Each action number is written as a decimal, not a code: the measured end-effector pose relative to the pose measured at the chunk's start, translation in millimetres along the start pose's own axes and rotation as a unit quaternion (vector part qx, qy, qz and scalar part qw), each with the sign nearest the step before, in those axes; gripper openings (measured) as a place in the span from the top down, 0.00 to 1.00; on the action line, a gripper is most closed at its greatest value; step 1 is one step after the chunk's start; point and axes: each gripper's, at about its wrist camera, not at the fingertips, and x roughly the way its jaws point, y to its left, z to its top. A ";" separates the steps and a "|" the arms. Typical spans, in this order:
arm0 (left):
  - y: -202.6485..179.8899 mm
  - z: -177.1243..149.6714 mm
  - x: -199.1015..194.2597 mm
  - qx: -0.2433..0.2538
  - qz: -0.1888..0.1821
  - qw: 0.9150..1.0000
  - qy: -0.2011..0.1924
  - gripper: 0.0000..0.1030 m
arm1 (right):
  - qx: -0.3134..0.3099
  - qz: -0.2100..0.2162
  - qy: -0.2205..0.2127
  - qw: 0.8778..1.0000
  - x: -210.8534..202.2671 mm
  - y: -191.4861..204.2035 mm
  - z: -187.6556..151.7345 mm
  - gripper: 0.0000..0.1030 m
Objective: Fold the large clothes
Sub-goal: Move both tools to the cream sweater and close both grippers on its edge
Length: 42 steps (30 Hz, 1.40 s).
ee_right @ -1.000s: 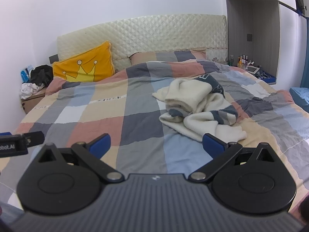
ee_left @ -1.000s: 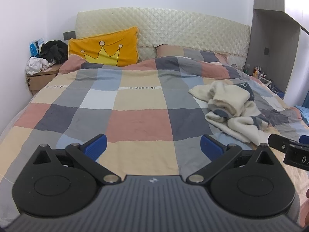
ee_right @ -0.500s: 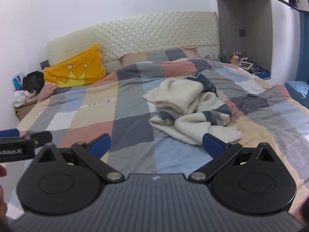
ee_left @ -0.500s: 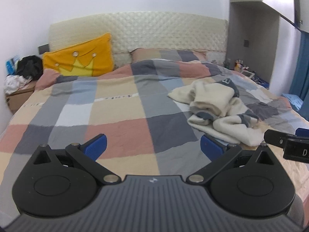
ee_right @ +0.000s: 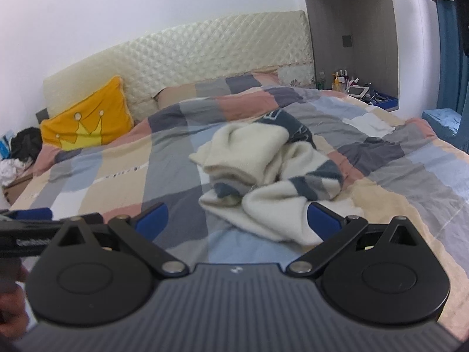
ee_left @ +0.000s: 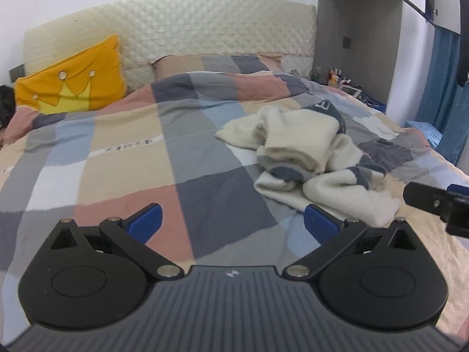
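A crumpled cream sweater with dark blue-grey stripes point(ee_left: 310, 158) lies in a heap on the checked bedspread point(ee_left: 123, 158), right of the bed's middle. It also shows in the right wrist view point(ee_right: 263, 173). My left gripper point(ee_left: 233, 223) is open and empty, above the bedspread, just short and left of the heap. My right gripper point(ee_right: 237, 220) is open and empty, with the heap's near edge between its blue fingertips point(ee_right: 322, 220). The right gripper's finger shows at the right edge of the left wrist view point(ee_left: 433, 202).
A yellow crown pillow point(ee_left: 73, 85) leans on the quilted headboard point(ee_left: 190, 29). A nightstand with clothes point(ee_right: 17, 158) stands at the left. A shelf with bottles point(ee_right: 351, 85) and blue curtains point(ee_left: 445, 94) are at the right.
Both grippers have moved forward and to the right, toward the sweater, which now looks larger and closer. Both stay open and empty.
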 end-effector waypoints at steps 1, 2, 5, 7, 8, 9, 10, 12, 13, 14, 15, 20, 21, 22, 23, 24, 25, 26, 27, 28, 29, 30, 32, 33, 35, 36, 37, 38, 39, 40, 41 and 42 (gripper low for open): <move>-1.6 3.9 11.8 0.004 -0.002 1.000 0.002 0.00 | 0.005 0.003 -0.002 1.000 5.5 -2.5 1.7 0.00; -2.6 7.3 22.0 0.006 -0.004 1.000 0.004 0.00 | 0.009 0.003 -0.002 1.000 12.5 -3.9 3.0 0.00; -6.1 16.8 50.7 0.013 -0.008 1.000 0.006 0.00 | 0.015 -0.003 -0.004 1.000 32.2 -8.3 5.0 0.00; -7.1 21.7 68.9 0.016 -0.008 1.000 0.006 0.00 | 0.023 -0.003 0.000 1.000 45.1 -11.5 6.3 0.00; -7.7 24.1 78.4 0.017 -0.009 1.000 0.006 0.00 | 0.026 -0.003 0.000 1.000 51.6 -12.8 6.8 0.00; -7.5 26.4 88.4 0.016 -0.011 1.000 0.006 0.00 | 0.030 -0.004 0.001 1.000 59.0 -15.1 7.6 0.00; -7.9 28.6 98.7 0.014 -0.011 1.000 0.008 0.00 | 0.036 -0.004 0.002 0.999 66.2 -17.2 8.1 0.00; -8.1 32.5 119.3 0.012 -0.016 1.000 0.007 0.00 | 0.043 -0.004 0.004 0.999 80.4 -20.3 9.0 0.00; -7.8 33.8 128.0 0.012 -0.014 1.000 0.007 0.00 | 0.041 -0.004 0.003 0.999 87.3 -21.3 9.4 0.03; -8.0 35.6 137.5 0.013 -0.014 1.000 0.007 0.00 | 0.038 -0.006 0.004 0.999 93.9 -21.8 9.5 0.04; -8.3 37.9 149.6 0.013 -0.016 1.000 0.006 0.00 | 0.036 -0.010 0.005 0.999 102.2 -22.5 9.7 0.04; -10.1 46.2 196.2 0.007 -0.038 0.999 0.003 0.01 | 0.025 -0.016 0.002 1.000 140.2 -26.5 10.5 0.16; -11.5 47.7 208.9 0.010 -0.042 0.999 0.004 0.05 | 0.021 -0.018 0.003 1.000 149.3 -27.1 10.8 0.18; -13.3 48.8 218.7 0.011 -0.046 0.999 0.006 0.07 | 0.017 -0.020 0.004 1.000 159.2 -27.7 11.2 0.19; -14.8 49.3 230.2 0.011 -0.050 0.999 0.009 0.10 | 0.012 -0.021 0.006 1.000 168.4 -27.7 10.8 0.20; -15.8 49.8 241.6 0.010 -0.054 0.998 0.010 0.13 | 0.007 -0.022 0.008 1.000 177.2 -27.8 10.3 0.21; -16.4 50.0 253.5 0.008 -0.059 0.998 0.013 0.15 | 0.002 -0.023 0.010 1.000 186.1 -26.8 9.4 0.23; -17.0 50.3 266.1 0.007 -0.066 0.998 0.016 0.20 | -0.002 -0.024 0.012 1.000 195.5 -26.5 8.5 0.23; -17.7 50.9 277.1 0.005 -0.069 0.997 0.018 0.25 | -0.004 -0.025 0.015 1.000 205.0 -26.5 7.6 0.24; -18.1 51.4 288.7 -0.001 -0.078 0.997 0.021 0.27 | -0.005 -0.026 0.017 0.999 214.2 -26.5 6.7 0.24; -18.4 51.5 300.0 -0.007 -0.087 0.996 0.025 0.32 | -0.007 -0.029 0.019 0.999 223.3 -25.9 5.4 0.24; -19.1 52.1 309.3 -0.012 -0.095 0.995 0.029 0.36 | -0.009 -0.032 0.023 0.999 231.3 -25.2 5.0 0.24; -20.7 54.5 326.8 -0.018 -0.107 0.994 0.027 0.39 | -0.010 -0.036 0.025 0.999 245.5 -24.9 3.7 0.24; -21.3 56.4 332.3 -0.022 -0.114 0.993 0.020 0.39 | -0.009 -0.038 0.025 0.999 251.5 -24.5 3.3 0.24; -22.8 61.5 341.9 -0.026 -0.126 0.992 0.008 0.42 | -0.010 -0.042 0.023 0.999 259.5 -23.2 2.9 0.24; -24.3 64.5 345.8 -0.025 -0.133 0.991 0.000 0.45 | -0.008 -0.042 0.022 0.999 261.8 -22.8 2.3 0.24; -26.6 68.1 349.7 -0.022 -0.141 0.990 -0.009 0.45 | -0.004 -0.042 0.020 0.999 264.2 -23.6 2.5 0.24; -28.9 71.7 353.1 -0.019 -0.146 0.989 -0.018 0.47 | -0.001 -0.043 0.016 0.999 266.3 -24.1 2.6 0.24; -31.9 76.0 355.2 -0.017 -0.147 0.989 -0.025 0.49 | -0.001 -0.046 0.011 0.999 268.6 -24.7 2.9 0.24; -35.5 81.1 358.0 -0.016 -0.147 0.989 -0.031 0.50 | -0.001 -0.049 0.007 0.999 270.5 -25.2 3.4 0.24; -38.0 86.6 360.9 -0.020 -0.153 0.987 -0.037 0.53 | 0.003 -0.052 0.003 0.999 272.8 -25.8 4.4 0.24; -40.4 92.6 363.8 -0.024 -0.158 0.986 -0.041 0.58 | 0.006 -0.054 0.000 0.999 273.9 -26.4 5.5 0.24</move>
